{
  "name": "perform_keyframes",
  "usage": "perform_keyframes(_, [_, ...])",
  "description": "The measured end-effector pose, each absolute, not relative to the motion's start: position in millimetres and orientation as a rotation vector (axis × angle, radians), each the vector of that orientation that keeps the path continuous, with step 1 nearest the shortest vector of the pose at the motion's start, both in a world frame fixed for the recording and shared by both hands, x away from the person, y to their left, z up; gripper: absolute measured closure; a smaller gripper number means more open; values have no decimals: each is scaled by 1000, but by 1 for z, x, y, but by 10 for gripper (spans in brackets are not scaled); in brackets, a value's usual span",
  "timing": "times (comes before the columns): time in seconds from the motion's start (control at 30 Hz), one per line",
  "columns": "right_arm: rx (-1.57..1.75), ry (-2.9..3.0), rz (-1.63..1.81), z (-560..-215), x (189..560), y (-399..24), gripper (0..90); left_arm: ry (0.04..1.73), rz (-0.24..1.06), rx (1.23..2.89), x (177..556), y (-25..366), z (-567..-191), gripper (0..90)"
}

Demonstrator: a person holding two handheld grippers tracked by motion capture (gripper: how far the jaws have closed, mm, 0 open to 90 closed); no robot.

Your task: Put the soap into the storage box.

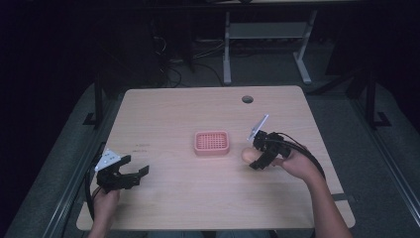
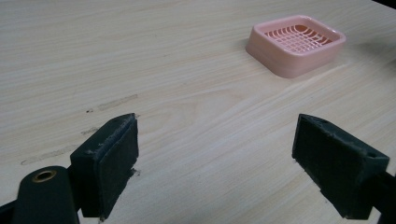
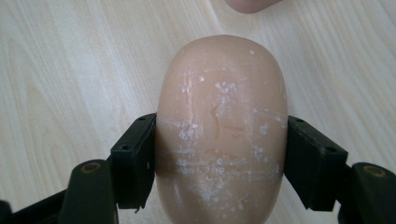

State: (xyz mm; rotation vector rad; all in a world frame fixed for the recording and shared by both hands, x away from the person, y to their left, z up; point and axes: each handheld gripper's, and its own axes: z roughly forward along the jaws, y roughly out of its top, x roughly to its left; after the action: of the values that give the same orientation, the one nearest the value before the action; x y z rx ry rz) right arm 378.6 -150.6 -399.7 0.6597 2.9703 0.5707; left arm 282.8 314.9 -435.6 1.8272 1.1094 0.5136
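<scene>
Currently the right gripper (image 1: 256,159) is clamped on the soap bar (image 3: 222,130), one black jaw pressed to each long flank, so the bar's long axis runs straight out between the jaws, away from the hand. In the high view the soap bar (image 1: 247,154) sits at table (image 1: 198,208) level, just beside the pink soap dish (image 1: 212,143) and at about 4 o'clock from it; whether it is resting on the wood or barely lifted cannot be told. The dish therefore lies at roughly 10 o'clock from the right gripper, near. The right hand is clearly the nearer one.

The left gripper (image 2: 217,163) is released, jaws spread wide over bare tabletop, holding nothing; the soap dish (image 2: 297,44) is well apart from it, toward 1 o'clock.

Materials: the bar is tan, rounded, oval, smooth, with white scuffs and dried residue. The dish is rigid pink plastic, square with rounded corners, grid-slotted floor. The table is pale wood-grain laminate. Jaw pads look dark and slightly rough.
</scene>
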Motion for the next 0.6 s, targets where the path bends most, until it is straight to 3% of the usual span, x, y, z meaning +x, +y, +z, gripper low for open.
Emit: perform_keyframes(0.6, [607, 2979, 586, -392, 400, -130, 318, 1110, 512, 1827, 283, 315, -435, 143])
